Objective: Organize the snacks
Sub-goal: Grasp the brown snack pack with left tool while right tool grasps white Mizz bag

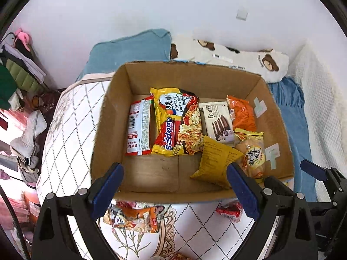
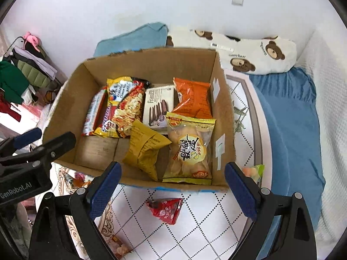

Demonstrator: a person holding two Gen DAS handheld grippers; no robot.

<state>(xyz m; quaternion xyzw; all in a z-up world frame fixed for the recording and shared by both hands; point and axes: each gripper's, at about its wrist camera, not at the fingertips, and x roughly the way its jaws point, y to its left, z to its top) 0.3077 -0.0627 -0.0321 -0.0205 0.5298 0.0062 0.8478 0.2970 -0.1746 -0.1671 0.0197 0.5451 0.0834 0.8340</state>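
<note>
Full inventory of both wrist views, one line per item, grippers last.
cardboard box: 1, brown, open, on the quilt
noodle packs: 2, yellow Sedaap and red-white, box left
Franzzi wafer pack: 1, white-brown, box middle
orange pouch: 1, box far right
mustard pouch: 1, box front
clear yellow pastry bag: 1, box front right
red triangular packet: 1, quilt, in front of the box
orange snack pack: 1, quilt, front left of the box
bear pillow: 1, white, behind the box
blue sheet: 1, right
left hand-held gripper: 1, open, empty
right hand-held gripper: 1, open, empty
</note>
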